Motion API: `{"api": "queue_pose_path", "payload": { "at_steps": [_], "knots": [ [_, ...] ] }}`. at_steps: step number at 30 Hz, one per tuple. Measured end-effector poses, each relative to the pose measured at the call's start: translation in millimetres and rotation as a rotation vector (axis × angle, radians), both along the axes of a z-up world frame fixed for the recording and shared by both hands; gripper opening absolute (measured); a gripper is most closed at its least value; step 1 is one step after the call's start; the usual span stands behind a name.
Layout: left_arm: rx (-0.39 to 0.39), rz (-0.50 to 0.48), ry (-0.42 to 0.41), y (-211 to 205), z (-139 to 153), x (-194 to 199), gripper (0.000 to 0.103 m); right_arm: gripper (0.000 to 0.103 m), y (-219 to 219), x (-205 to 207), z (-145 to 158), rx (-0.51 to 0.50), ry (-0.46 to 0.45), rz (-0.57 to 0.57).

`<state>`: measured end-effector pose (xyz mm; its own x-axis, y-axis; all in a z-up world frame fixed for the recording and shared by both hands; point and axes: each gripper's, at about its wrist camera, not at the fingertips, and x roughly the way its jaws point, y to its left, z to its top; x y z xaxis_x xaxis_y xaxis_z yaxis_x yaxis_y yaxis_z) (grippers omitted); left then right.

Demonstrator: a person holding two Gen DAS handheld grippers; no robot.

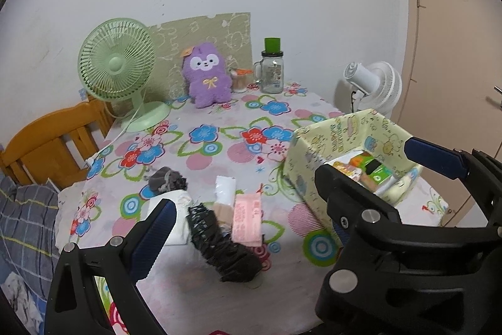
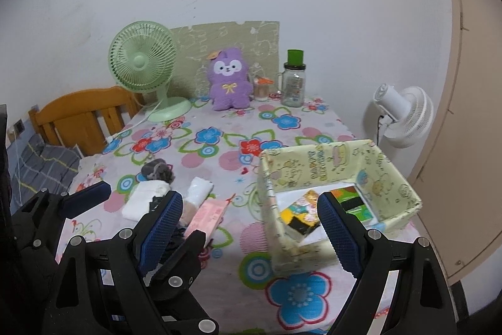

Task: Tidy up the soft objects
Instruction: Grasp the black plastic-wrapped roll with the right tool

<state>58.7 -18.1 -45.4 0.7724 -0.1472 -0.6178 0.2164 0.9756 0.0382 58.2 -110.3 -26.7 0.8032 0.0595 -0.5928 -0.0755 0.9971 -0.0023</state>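
You had barely begun, by the look of it: the soft things lay in a loose cluster on the flowered bench (image 1: 219,121), just left of the fabric box (image 1: 317,146), which held only a few flat printed packets. The heap was a crumpled grey sock (image 1: 166,179), a folded white cloth (image 2: 141,198), a crinkly black bag roll (image 1: 219,244), a white packet (image 1: 225,189) and a smooth pink pouch (image 1: 247,218). Your left tongs (image 1: 248,187) stood spread and empty over that heap. Your right tongs (image 2: 251,209) were spread wide too, holding nothing, before the box's limp, thin-walled side. A fuzzy purple plush (image 1: 207,77) sat upright at the far wall.
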Motion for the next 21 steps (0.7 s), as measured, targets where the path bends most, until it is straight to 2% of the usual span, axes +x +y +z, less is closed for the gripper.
{"api": "queue_pose_path", "payload": {
  "at_steps": [21],
  "knots": [
    [0.034, 0.078, 0.091, 48, -41, 16, 0.101, 0.082, 51, 24, -42, 0.001, 0.089, 0.107]
  ]
}}
